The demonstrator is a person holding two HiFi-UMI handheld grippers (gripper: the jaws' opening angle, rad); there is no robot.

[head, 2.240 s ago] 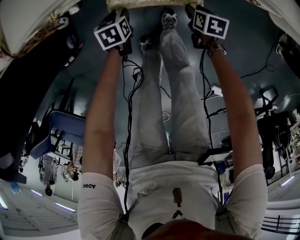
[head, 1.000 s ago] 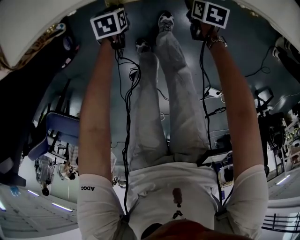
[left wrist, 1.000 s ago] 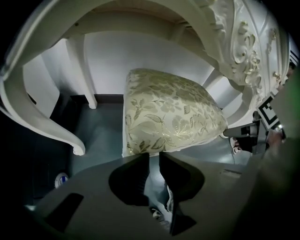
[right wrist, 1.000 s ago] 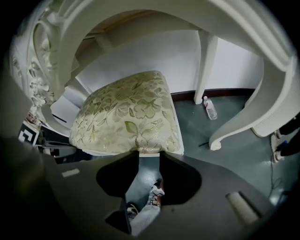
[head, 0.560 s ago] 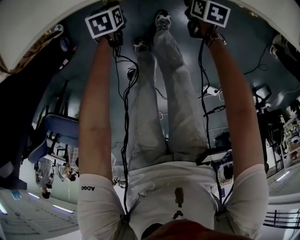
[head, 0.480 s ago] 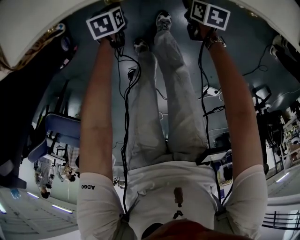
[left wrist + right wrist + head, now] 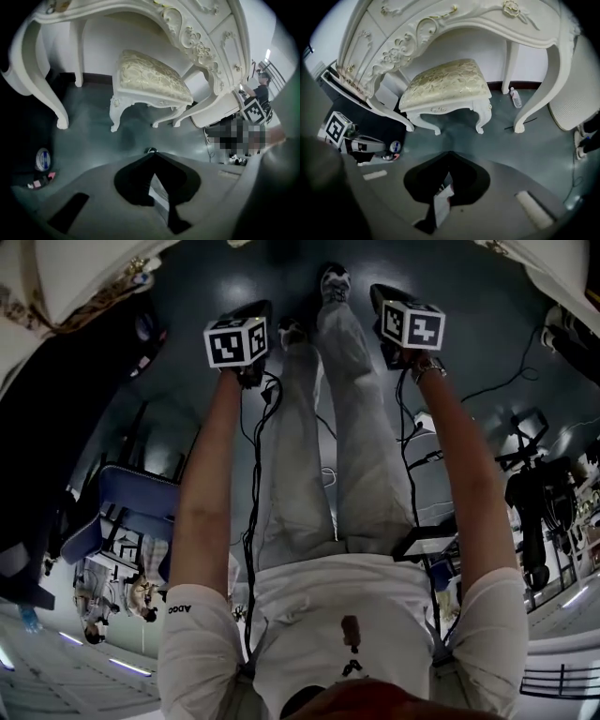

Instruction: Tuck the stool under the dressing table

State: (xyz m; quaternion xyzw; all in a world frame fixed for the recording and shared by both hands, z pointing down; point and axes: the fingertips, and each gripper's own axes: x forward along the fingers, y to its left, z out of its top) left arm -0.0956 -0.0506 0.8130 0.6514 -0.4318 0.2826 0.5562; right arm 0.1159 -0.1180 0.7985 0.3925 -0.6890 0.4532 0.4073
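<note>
The cream upholstered stool (image 7: 150,79) (image 7: 445,84) stands on its white carved legs under the white dressing table (image 7: 199,44) (image 7: 440,23), between the table's legs. My left gripper (image 7: 151,152) (image 7: 251,313) and right gripper (image 7: 449,153) (image 7: 384,294) hang over the dark floor, a stretch short of the stool and touching nothing. Their jaws have just been closing and now meet at the tips, with nothing between them. In the head view the stool is out of sight; only the table's edge (image 7: 84,277) shows at the top left.
A water bottle (image 7: 516,98) lies by the table's right leg. A tape roll (image 7: 42,159) and a black bundle sit left of the table. The person's shoes (image 7: 336,282) stand between the grippers. Cables (image 7: 525,371) run over the floor; a blue chair (image 7: 131,502) stands behind.
Both grippers have drawn back from the dressing table toward the person, lower in the head view. The stool's edge, seen at the top earlier, has left that view.
</note>
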